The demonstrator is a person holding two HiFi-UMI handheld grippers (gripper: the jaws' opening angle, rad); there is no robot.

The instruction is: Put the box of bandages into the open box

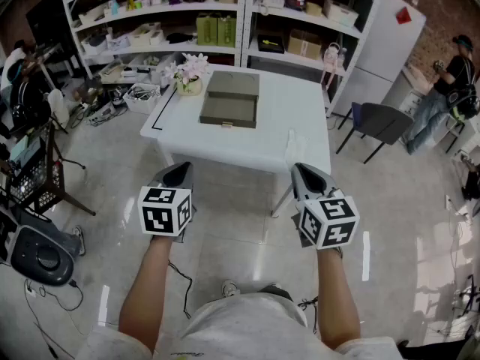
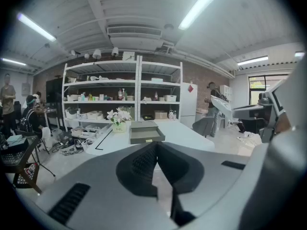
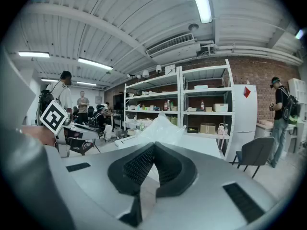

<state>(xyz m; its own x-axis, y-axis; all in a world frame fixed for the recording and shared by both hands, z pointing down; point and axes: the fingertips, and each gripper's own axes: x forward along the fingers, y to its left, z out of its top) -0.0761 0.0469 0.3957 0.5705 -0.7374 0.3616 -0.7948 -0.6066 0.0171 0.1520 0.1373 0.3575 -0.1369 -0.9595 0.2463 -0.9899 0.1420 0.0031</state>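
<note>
An olive-grey open box [image 1: 229, 112] lies on the white table [image 1: 292, 103], with its flat lid [image 1: 233, 83] just behind it. It also shows in the left gripper view as the open box [image 2: 146, 134]. A clear plastic bag [image 1: 295, 147] rests near the table's front right edge, and this bag [image 3: 160, 126] fills the middle of the right gripper view. I cannot make out a box of bandages. My left gripper [image 1: 178, 173] [image 2: 154, 146] and right gripper [image 1: 304, 172] [image 3: 154, 148] hover over the floor short of the table, both shut and empty.
A pot of flowers [image 1: 190, 72] stands at the table's back left. Loaded shelves [image 1: 225, 21] line the wall behind. A grey chair [image 1: 382, 122] and a person [image 1: 450, 81] are at the right. A black cart [image 1: 34, 175] and clutter crowd the left.
</note>
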